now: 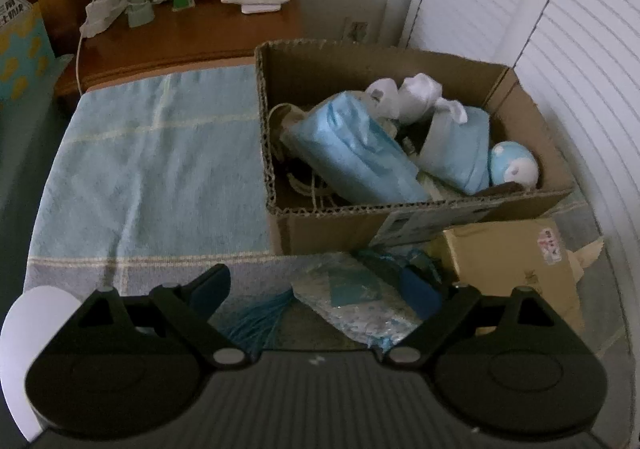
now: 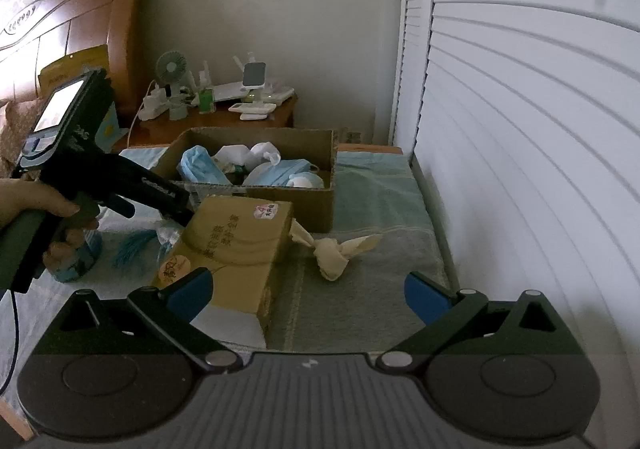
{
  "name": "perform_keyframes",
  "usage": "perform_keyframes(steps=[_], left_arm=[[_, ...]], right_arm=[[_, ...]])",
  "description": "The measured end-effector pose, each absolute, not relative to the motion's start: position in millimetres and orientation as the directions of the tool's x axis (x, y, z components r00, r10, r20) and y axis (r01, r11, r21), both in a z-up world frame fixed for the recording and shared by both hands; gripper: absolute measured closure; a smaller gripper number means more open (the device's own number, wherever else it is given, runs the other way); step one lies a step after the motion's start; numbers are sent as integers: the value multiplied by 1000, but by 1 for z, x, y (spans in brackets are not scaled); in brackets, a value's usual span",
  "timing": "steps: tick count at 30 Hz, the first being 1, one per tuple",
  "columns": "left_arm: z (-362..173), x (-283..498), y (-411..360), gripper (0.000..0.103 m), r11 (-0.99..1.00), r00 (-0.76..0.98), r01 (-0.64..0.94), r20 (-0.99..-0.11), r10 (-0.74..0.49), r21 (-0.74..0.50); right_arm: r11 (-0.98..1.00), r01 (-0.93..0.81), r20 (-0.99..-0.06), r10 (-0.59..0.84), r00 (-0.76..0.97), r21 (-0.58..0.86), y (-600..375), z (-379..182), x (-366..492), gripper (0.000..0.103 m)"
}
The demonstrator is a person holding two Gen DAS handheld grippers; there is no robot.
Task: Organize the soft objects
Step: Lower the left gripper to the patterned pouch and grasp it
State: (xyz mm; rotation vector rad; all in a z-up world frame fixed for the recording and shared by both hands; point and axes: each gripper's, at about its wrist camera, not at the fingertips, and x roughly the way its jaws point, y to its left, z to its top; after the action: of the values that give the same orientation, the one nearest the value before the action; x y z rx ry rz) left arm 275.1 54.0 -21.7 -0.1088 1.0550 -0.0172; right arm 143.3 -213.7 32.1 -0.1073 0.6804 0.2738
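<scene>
An open cardboard box [image 1: 332, 217] stands on the bed and holds blue masks [image 1: 352, 153], white socks [image 1: 416, 97] and a small blue plush [image 1: 514, 165]; it also shows in the right wrist view [image 2: 316, 205]. My left gripper [image 1: 320, 289] is open just above a clear packet with blue print [image 1: 352, 301] and a blue tassel [image 1: 260, 317] in front of the box. My right gripper [image 2: 308, 293] is open and empty, a little short of a knotted beige cloth [image 2: 334, 253] on the bed. The left gripper [image 2: 160, 197] shows in the right wrist view too.
A tan tissue box [image 2: 236, 245] lies beside the cardboard box, also in the left wrist view [image 1: 516, 265]. A blue towel [image 1: 152, 161] covers the bed. A nightstand [image 1: 192, 37] with a fan and gadgets stands behind. White louvred doors [image 2: 520, 129] run along the right.
</scene>
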Motion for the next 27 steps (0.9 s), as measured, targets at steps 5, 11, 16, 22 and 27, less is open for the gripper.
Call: perform_keyframes(steps=[5,11,16,22,27], left_arm=[[-25,275,53,12,998,477,-30,-878,-31,-52],[-23,275,57,12,999,478,-36,-879,-5,-26],[-19,277,57,25,997,470,9,-880,-70,-75],[-8,270,54,25,982,481,188,-869,-118,-29],[-8,263,52,25,933,436,356,-876,-209,-46]], right_arm=[[959,-283,-633,212,745,-11,-213,34,143,0],[959,-283,-632,214,745,-9,-213,34,144,0],[957,-291,-634,215,743,-16,-210,33,144,0],[957,-288,-631,205,748,-30,-210,35,142,0],[958,-286,-633,205,746,-28,-209,33,144,0]])
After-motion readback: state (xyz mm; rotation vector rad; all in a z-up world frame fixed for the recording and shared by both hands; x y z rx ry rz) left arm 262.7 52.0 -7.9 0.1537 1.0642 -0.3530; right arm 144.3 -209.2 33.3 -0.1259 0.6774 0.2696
